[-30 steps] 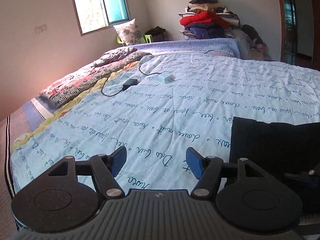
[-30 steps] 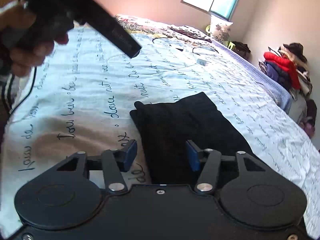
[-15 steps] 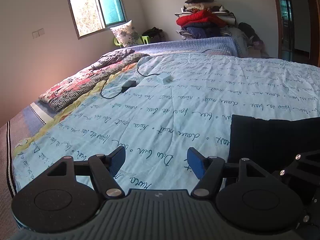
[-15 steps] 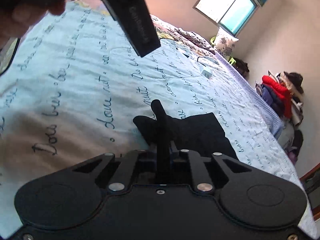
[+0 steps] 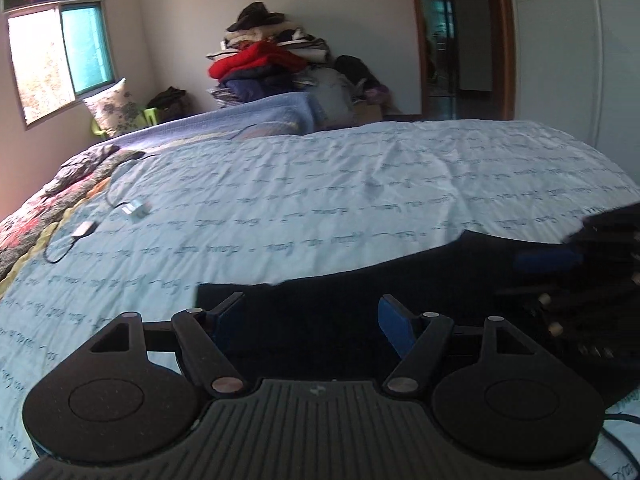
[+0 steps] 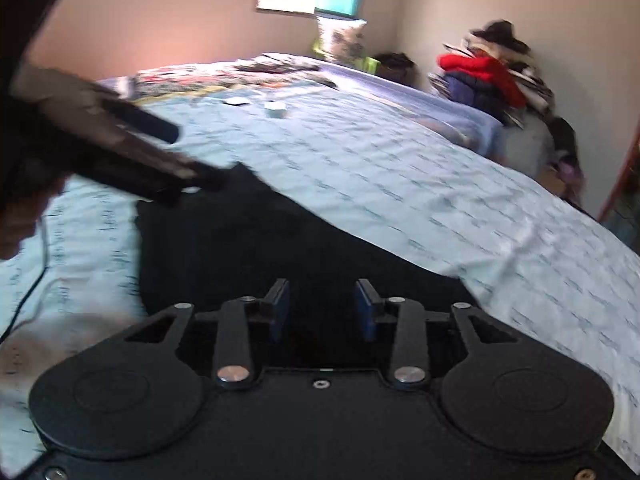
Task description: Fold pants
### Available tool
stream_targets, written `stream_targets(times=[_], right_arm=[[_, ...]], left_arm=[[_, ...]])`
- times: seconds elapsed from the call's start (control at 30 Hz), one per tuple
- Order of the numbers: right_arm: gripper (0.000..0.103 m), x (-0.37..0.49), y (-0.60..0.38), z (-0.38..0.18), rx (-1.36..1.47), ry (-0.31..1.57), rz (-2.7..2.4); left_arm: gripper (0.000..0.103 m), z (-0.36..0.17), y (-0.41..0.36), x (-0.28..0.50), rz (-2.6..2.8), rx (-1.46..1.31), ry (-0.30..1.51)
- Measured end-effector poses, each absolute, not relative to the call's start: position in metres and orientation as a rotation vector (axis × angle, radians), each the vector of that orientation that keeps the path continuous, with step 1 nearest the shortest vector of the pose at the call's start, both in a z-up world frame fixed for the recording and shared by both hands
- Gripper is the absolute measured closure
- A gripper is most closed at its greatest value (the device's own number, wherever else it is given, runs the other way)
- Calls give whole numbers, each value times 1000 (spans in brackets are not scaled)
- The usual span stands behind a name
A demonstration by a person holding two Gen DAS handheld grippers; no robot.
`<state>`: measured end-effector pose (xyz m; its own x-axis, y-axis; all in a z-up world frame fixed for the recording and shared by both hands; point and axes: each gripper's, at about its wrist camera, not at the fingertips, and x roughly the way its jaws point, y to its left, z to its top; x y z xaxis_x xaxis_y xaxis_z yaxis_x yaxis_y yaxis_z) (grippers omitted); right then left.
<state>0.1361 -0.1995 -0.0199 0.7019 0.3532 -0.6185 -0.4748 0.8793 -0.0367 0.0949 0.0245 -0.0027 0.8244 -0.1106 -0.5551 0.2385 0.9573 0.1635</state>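
Black pants (image 5: 400,272) lie flat on the light blue bedspread (image 5: 320,200). My left gripper (image 5: 310,320) hovers over their left edge. Its jaws are opening and no cloth is pinched between them. At the right edge, blurred, a blue pad (image 5: 560,260) of the right gripper shows over the pants. In the right wrist view the pants (image 6: 240,248) spread under my right gripper (image 6: 323,312). Its jaws are opening, pads apart, dark cloth below them but not gripped. A hand (image 6: 20,220) holds the blurred left gripper (image 6: 132,152) at the upper left.
A charger with its cable (image 5: 136,210) lies far left on the bed, beside a patterned quilt (image 5: 36,216). A pile of clothes (image 5: 260,64) stands past the far edge. A doorway (image 5: 440,40) and white wardrobe (image 5: 580,60) are at the back right.
The left gripper has swung right, from bare bedspread to the pants' edge. The right gripper shut on a raised fold of the pants half a second ago and has now let go.
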Motion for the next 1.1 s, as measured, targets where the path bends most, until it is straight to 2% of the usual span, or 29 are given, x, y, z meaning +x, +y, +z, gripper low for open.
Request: stream_targets(times=[0.17, 0.3, 0.4, 0.47, 0.57, 0.63, 0.7, 0.77, 0.87, 1.0, 1.1], right_arm=[[67, 211, -227, -58, 21, 814, 541], [69, 237, -231, -69, 89, 821, 424], [67, 201, -245, -40, 55, 731, 416], [59, 170, -256, -29, 9, 716, 473], [54, 131, -269, -39, -64, 787, 505], [54, 107, -275, -57, -179, 855, 431], [53, 75, -289, -58, -227, 819, 332], [49, 33, -324, -45, -92, 759, 255], [32, -32, -395, -32, 172, 632, 21], [29, -119, -504, -49, 641, 503, -299], [29, -160, -561, -74, 948, 425, -349]], left_arm=[[27, -46, -46, 87, -248, 353, 614], [27, -78, -52, 76, -234, 473, 639], [27, -69, -48, 66, -242, 513, 608], [26, -59, -48, 65, -266, 477, 592], [20, -52, -65, 67, -350, 444, 602], [22, -56, -83, 64, -367, 477, 612], [22, -54, -105, 51, -419, 501, 577], [20, -46, -127, 41, -476, 504, 537], [16, -46, -165, 30, -539, 541, 508], [18, -51, -209, 21, -596, 599, 494], [17, -45, -237, 12, -646, 563, 481]])
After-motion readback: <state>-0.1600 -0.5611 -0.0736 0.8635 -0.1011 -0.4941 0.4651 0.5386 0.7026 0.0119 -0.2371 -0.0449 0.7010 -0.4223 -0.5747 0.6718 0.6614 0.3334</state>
